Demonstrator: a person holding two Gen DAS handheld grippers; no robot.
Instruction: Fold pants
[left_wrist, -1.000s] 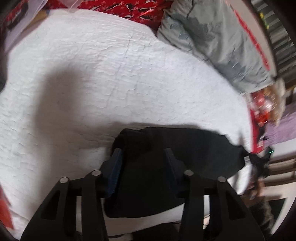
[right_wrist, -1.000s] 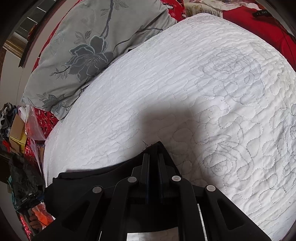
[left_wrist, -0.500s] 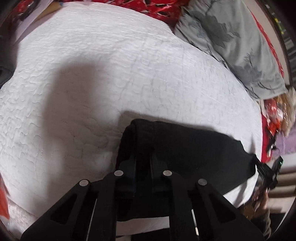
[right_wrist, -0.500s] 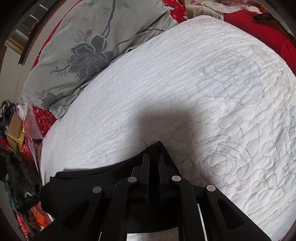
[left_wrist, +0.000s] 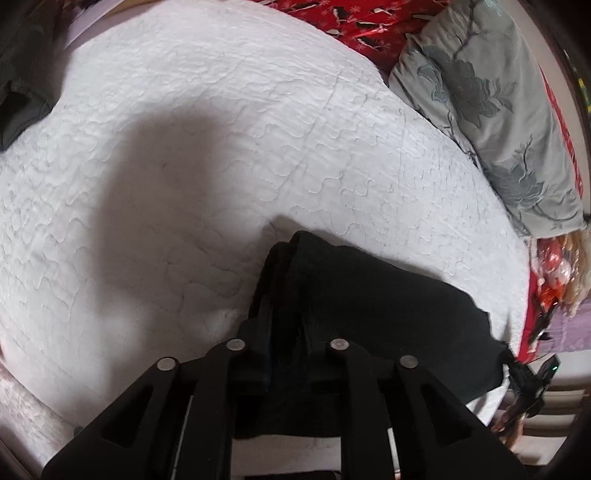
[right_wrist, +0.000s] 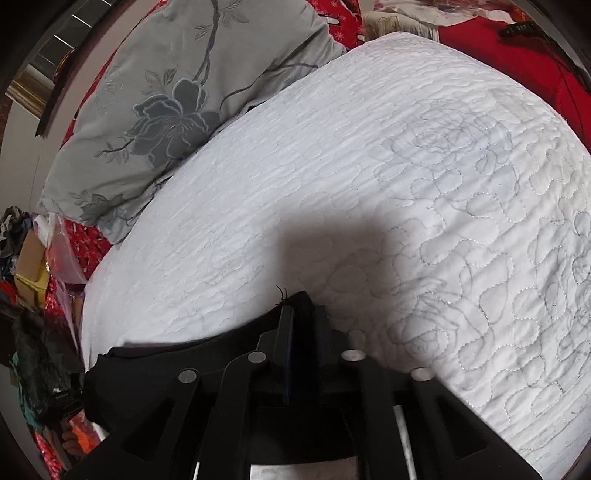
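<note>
The black pants (left_wrist: 369, 306) lie at the lower centre and lower right of the left wrist view, on the near edge of the white quilt (left_wrist: 221, 147), already bunched into several layers at their left end. The left gripper (left_wrist: 288, 332) is clenched on that thick layered end, its two fingers drawn close with dark cloth between them. In the right wrist view the right gripper (right_wrist: 301, 325) is likewise pinched tight on a corner of the pants (right_wrist: 184, 369) at lower centre, the cloth trailing off to the lower left. By my judgement a first fold is made and both ends are gripped for the next one; carrying the cloth over, laying it flat and smoothing it remain, though black on black hides just how many layers there are. A grey floral pillow (right_wrist: 166, 110) sits at the upper left of that view, touching the quilt's far edge, with red bedding (right_wrist: 498, 40) at the upper right. Clutter (right_wrist: 33, 288) crowds the left edge, off the quilt, and nothing lies in the way ahead.
</note>
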